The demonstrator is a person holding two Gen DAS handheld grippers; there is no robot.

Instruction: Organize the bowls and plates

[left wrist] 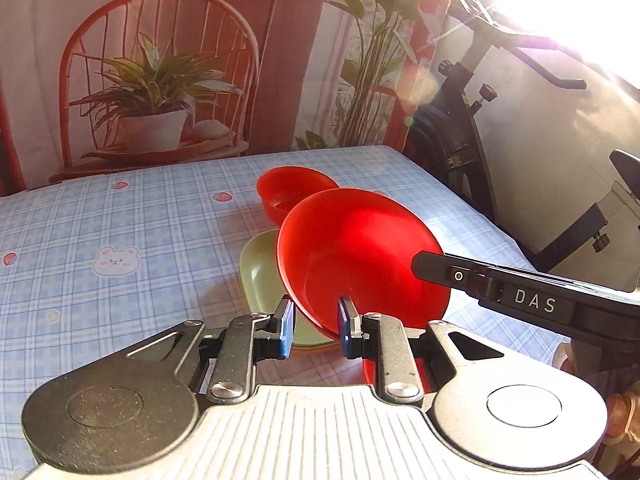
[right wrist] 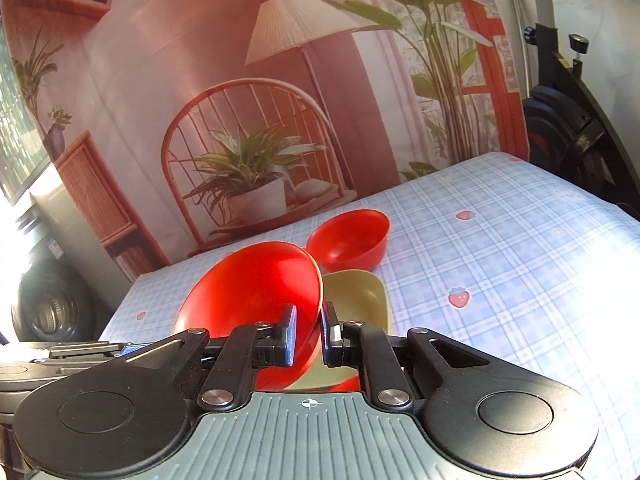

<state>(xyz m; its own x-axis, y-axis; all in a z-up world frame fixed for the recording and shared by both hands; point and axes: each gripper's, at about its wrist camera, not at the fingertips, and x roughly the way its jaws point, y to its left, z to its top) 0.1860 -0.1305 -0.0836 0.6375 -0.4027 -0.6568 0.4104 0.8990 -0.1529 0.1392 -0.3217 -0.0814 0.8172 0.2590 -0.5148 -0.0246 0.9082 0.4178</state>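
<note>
The red plate (left wrist: 360, 256) is tilted up off the tabletop (left wrist: 120, 216), gripped at its rim from two sides. The left hand-held gripper (left wrist: 314, 326) has its jaws narrowed on the near rim, though the view does not settle whether both pads touch; the right hand-held gripper (right wrist: 309, 334) has the rim pinched between its pads. The tilt probably serves to lift the plate clear so it can be stacked or moved. Beneath and just beside it lies a green plate (left wrist: 260, 272), flat on the cloth and partly hidden by the red one. Behind both, toward the far edge of the tabletop, stands a red bowl (right wrist: 348, 240), upright and apparently empty; the plates carry nothing either. All three pieces crowd together toward the right side of the tabletop in the left wrist view. Sorting looks unfinished, as plates and bowl are not yet in neat stacks.
</note>
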